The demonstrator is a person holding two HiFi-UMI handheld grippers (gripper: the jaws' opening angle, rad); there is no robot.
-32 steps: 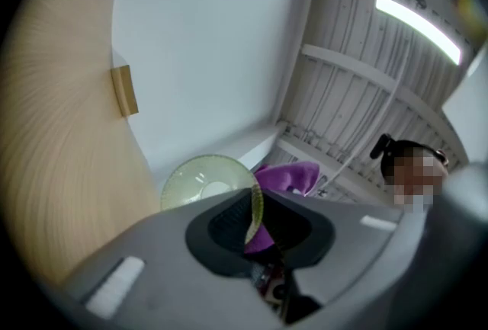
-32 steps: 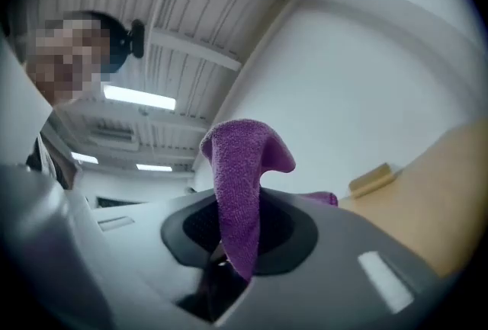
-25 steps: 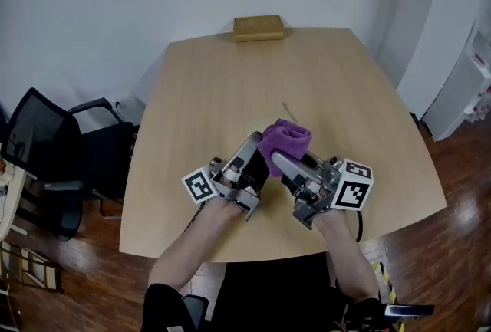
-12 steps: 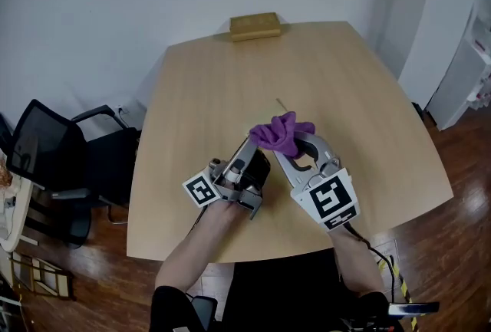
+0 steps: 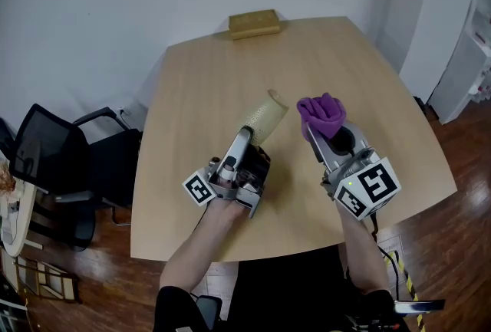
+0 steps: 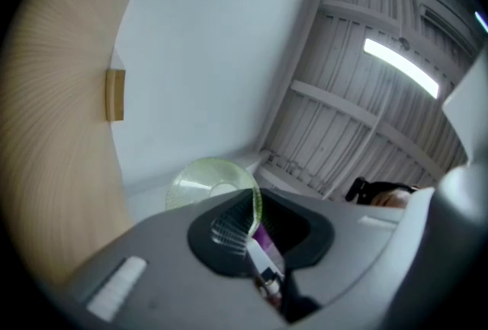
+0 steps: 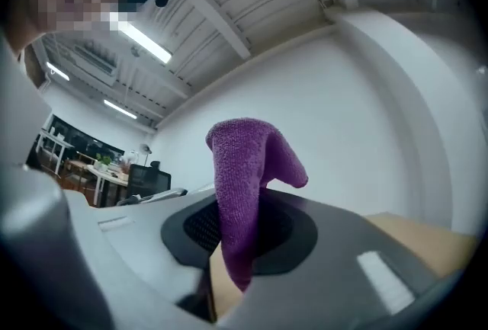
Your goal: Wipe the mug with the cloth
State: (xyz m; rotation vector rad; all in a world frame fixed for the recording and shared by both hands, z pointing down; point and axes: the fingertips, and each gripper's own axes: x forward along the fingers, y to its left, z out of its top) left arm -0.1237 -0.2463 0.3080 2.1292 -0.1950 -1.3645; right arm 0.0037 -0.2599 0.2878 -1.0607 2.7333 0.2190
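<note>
A pale yellow-green ribbed mug (image 5: 265, 114) is held tilted above the wooden table (image 5: 199, 85), its mouth pointing up and away. My left gripper (image 5: 248, 136) is shut on its wall. In the left gripper view the mug (image 6: 204, 182) shows as a translucent green rim pinched between the jaws of the left gripper (image 6: 256, 229). My right gripper (image 5: 316, 131) is shut on a bunched purple cloth (image 5: 322, 111), held a short way right of the mug and not touching it. In the right gripper view the cloth (image 7: 244, 176) sticks up out of the right gripper (image 7: 229, 248).
A small wooden box (image 5: 255, 24) lies at the table's far edge. A black office chair (image 5: 54, 162) stands left of the table. White furniture (image 5: 479, 54) stands at the right, on a dark wood floor.
The cloth sat on the mug's end between the two grippers. My right gripper has since carried it off to the right, and the mug now shows uncovered in the left gripper.
</note>
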